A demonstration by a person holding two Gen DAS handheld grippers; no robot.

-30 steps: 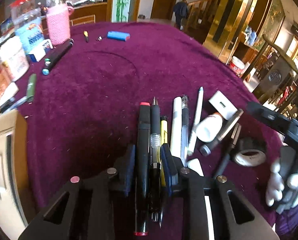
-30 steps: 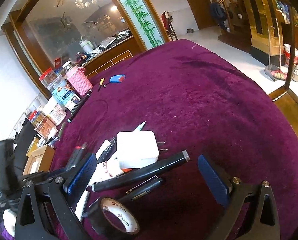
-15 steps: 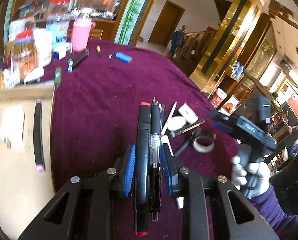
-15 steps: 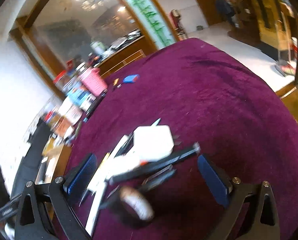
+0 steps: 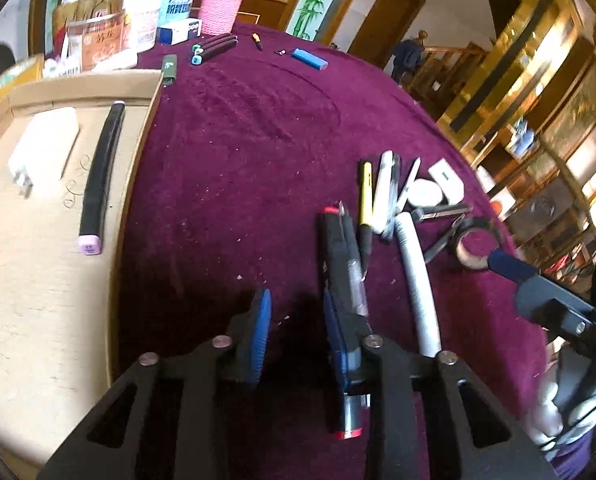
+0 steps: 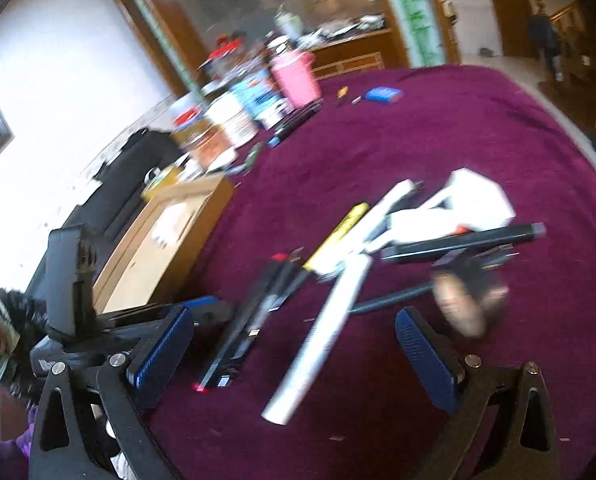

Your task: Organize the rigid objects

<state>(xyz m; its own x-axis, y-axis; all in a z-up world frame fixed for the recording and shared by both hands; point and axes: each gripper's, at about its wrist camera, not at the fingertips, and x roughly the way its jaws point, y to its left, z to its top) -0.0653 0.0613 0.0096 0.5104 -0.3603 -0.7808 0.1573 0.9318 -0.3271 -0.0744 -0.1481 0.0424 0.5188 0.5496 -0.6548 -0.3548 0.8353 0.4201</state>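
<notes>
My left gripper (image 5: 296, 330) is open over the purple cloth. A black marker with red ends (image 5: 337, 280) and a clear pen (image 5: 353, 264) lie against its right finger, loose. In the right wrist view the same marker (image 6: 246, 320) lies on the cloth. My right gripper (image 6: 298, 352) is open and empty above a white tube (image 6: 329, 328). A pile holds a yellow pen (image 5: 365, 194), white pens, a white charger (image 6: 477, 200), a black pen (image 6: 457, 240) and a tape roll (image 5: 475, 246).
A cardboard tray (image 5: 38, 240) at the left holds a white charger (image 5: 44, 148) and a black marker with pink cap (image 5: 100, 176). Jars, boxes and a pink cup (image 5: 222, 4) stand at the back. A blue case (image 5: 309, 58) and markers (image 5: 214, 46) lie beyond.
My left gripper has opened, let go of the black marker and pen, and come down beside the tray. The right gripper has swung left over the pile.
</notes>
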